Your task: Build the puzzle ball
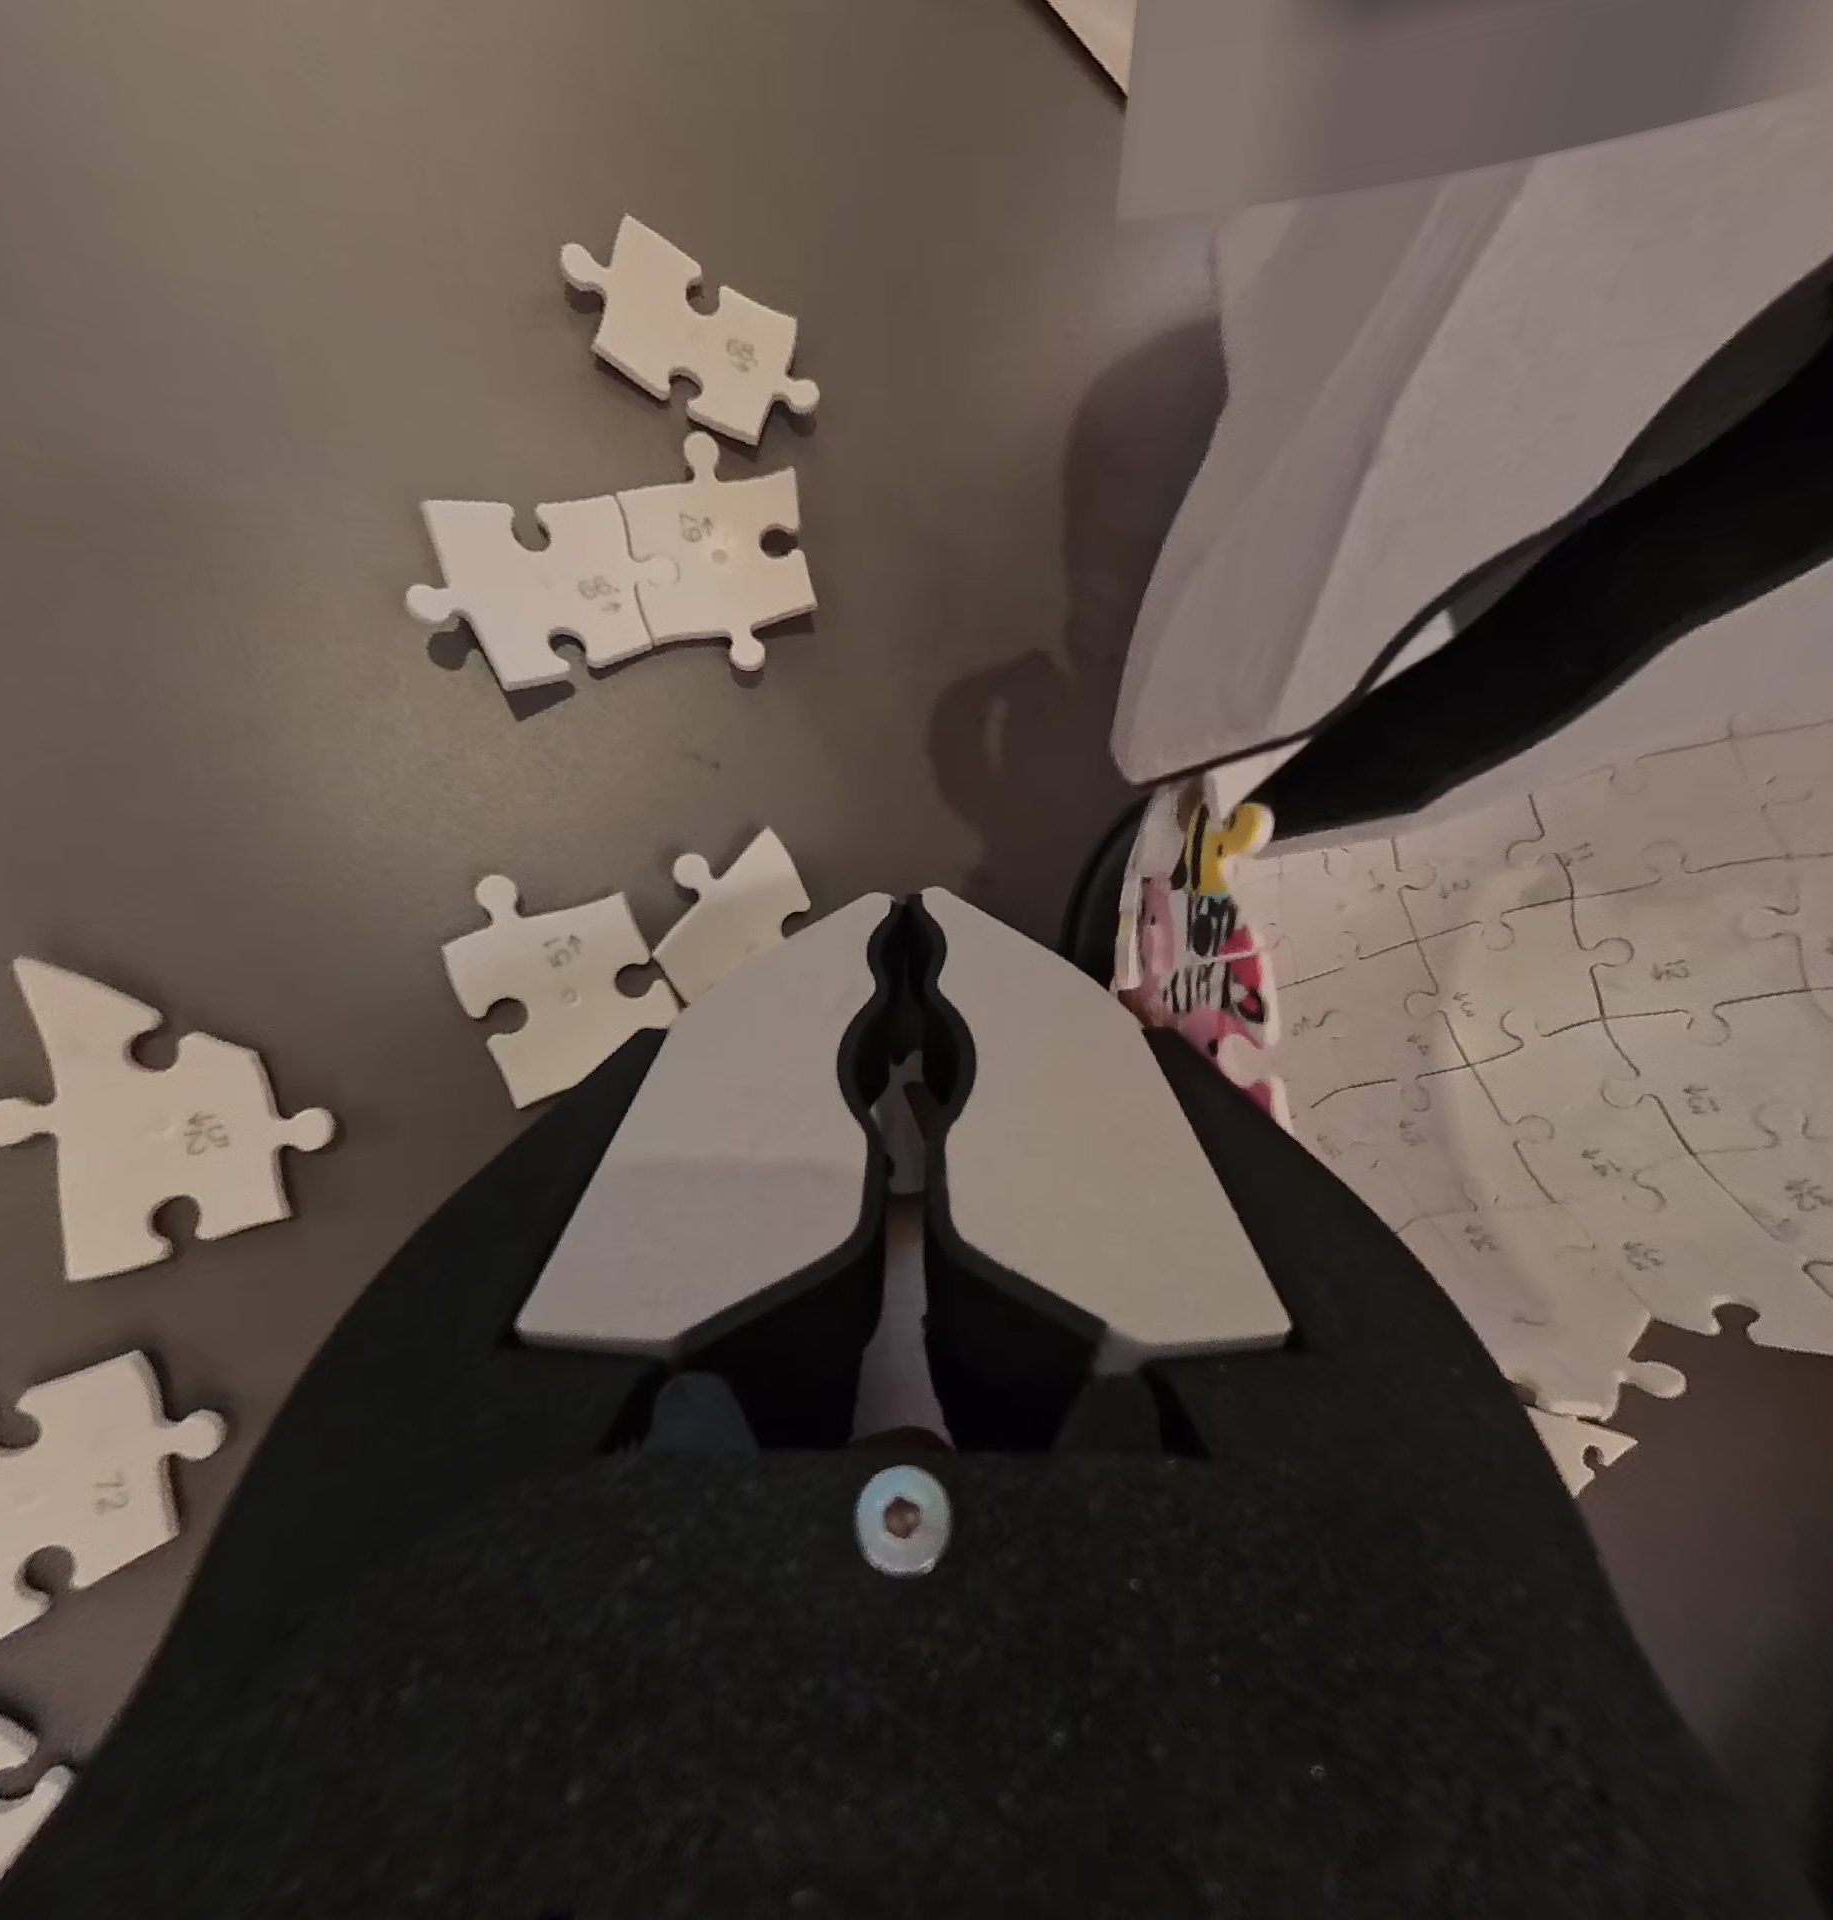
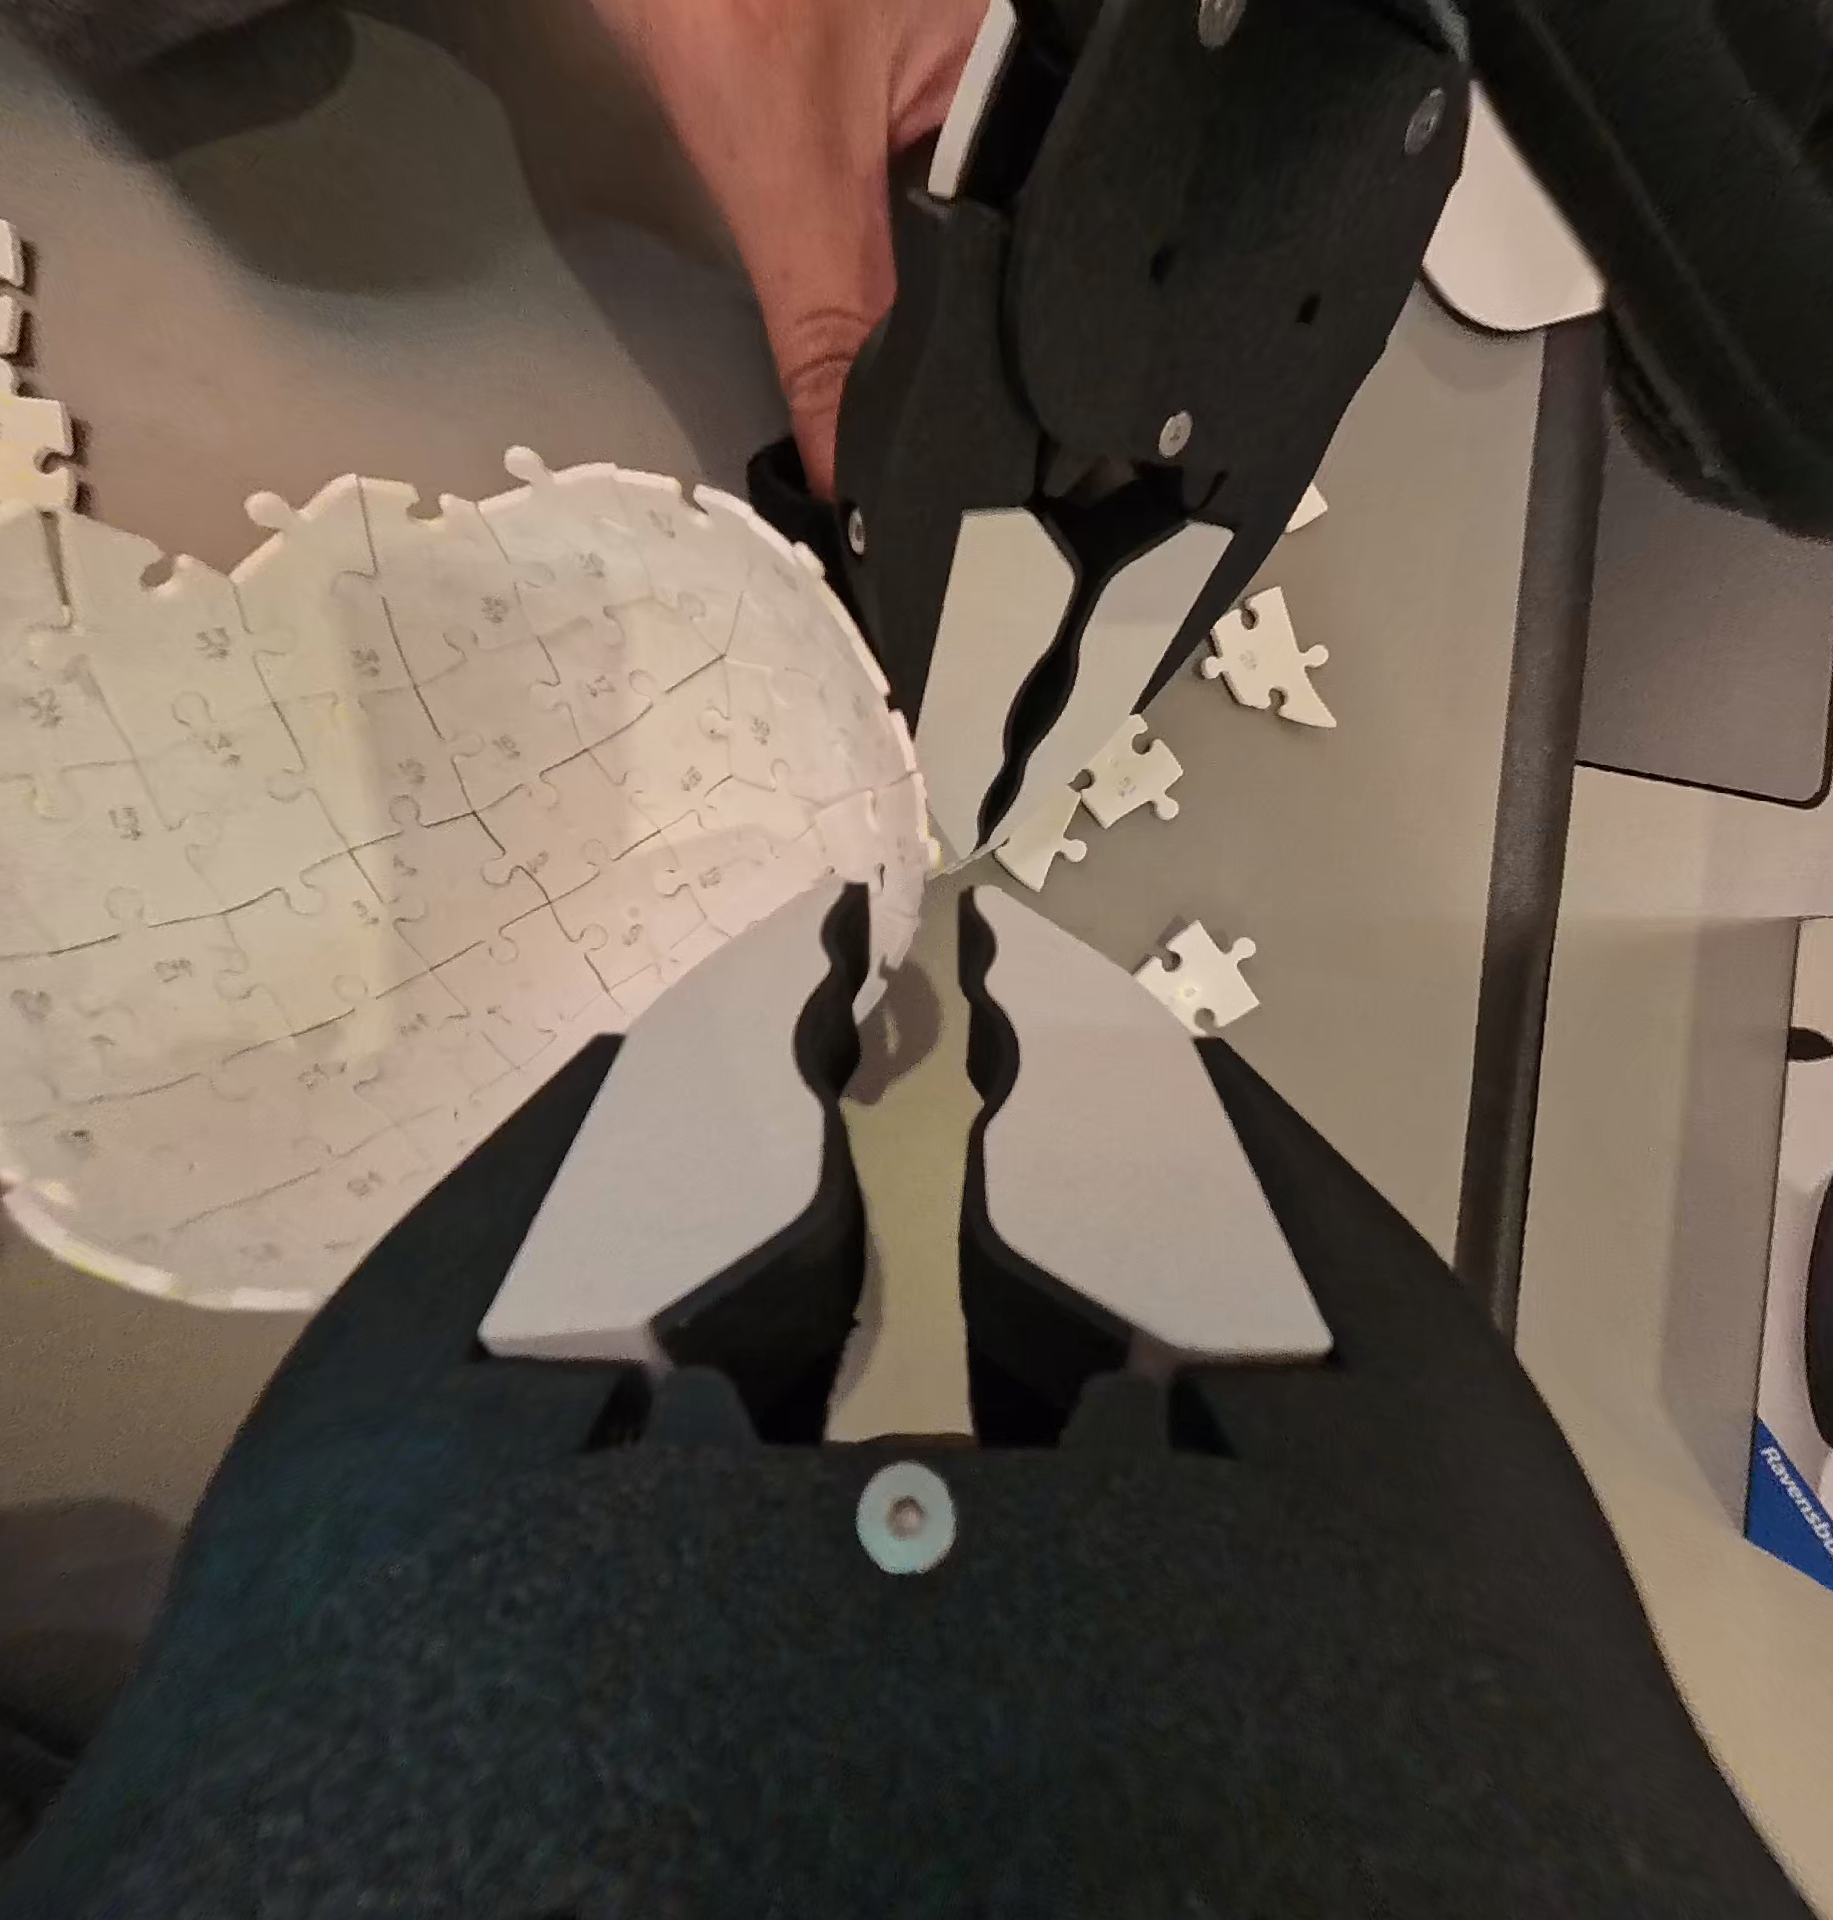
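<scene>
On the grey table: a half-built puzzle ball and loose white pieces, with both hand-held grippers close together at the shell's edge.
Table: grey surface (image 1: 268, 260), seen in both wrist views.
Puzzle ball: curved white shell of joined pieces (image 2: 320, 831), inner side up with small printed marks; in the left wrist view it fills the right side (image 1: 1618, 1039), and a coloured strip of its outer face shows at the rim.
Left gripper: (image 1: 910, 906) jaws pressed together at the tips, with only a thin dark slit between the pads. Something pale shows deep in the slit, but whether it is a held piece cannot be told from this view.
Left gripper from the right wrist view: (image 2: 979, 847) its tips come to a point just beside the shell's rim, and a thin pale sliver sits at that point; too small to name.
Right gripper: (image 2: 907, 914) jaws partly open, a clear gap between the fingers. The shell's rim reaches into that gap beside the left finger (image 2: 746, 1049); the jaws are not clamped on it.
Hand: a person's hand (image 2: 818, 208) holds the left gripper's body.
Loose pieces, left view: a joined pair (image 1: 621, 571), a single piece above it (image 1: 699, 332), and others nearer the lower left edge.
Loose pieces, right view: several singles (image 2: 1203, 971) beyond the grippers' tips.
Box: puzzle box at the right edge (image 2: 1826, 1299).
</scene>
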{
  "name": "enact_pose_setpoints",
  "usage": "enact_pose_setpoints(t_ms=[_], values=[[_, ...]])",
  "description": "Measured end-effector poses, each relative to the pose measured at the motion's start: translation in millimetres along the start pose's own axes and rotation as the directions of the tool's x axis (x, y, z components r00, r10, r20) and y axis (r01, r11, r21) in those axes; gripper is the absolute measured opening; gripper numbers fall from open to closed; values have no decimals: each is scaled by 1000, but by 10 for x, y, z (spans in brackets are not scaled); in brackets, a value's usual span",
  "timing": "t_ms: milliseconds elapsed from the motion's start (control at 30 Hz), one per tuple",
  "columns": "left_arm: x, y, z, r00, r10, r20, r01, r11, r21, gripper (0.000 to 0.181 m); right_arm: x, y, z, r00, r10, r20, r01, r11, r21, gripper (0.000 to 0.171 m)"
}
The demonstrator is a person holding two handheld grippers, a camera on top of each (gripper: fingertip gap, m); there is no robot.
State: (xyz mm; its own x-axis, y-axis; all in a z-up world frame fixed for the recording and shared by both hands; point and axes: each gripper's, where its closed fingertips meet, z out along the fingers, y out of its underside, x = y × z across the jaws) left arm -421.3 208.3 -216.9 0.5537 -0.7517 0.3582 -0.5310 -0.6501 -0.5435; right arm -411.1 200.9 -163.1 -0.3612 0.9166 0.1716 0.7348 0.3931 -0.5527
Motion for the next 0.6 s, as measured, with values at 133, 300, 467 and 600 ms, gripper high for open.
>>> enact_pose_setpoints(t_ms=[133, 300, 467, 600], values=[[-2, 1, 0, 1000, -5, 5, 5, 1000, -8, 0, 100, -24, -211, 997, -49, -54, 48, 999, -22, 14], [2, 11, -5, 1000, -17, 7, 17, 1000, -21, 0, -205, -432, -510, 934, -358, 13, 357, 933, 34, 0], [18, 35, -15, 1000, -31, -6, 31, 998, -57, 0, -325, -381, -295, 761, -633, 144, 648, 754, -108, 0], [22, 38, -15, 999, -23, -23, 21, 996, -90, 0, -366, -315, -125, 752, -596, 280, 652, 736, -184, 0]])
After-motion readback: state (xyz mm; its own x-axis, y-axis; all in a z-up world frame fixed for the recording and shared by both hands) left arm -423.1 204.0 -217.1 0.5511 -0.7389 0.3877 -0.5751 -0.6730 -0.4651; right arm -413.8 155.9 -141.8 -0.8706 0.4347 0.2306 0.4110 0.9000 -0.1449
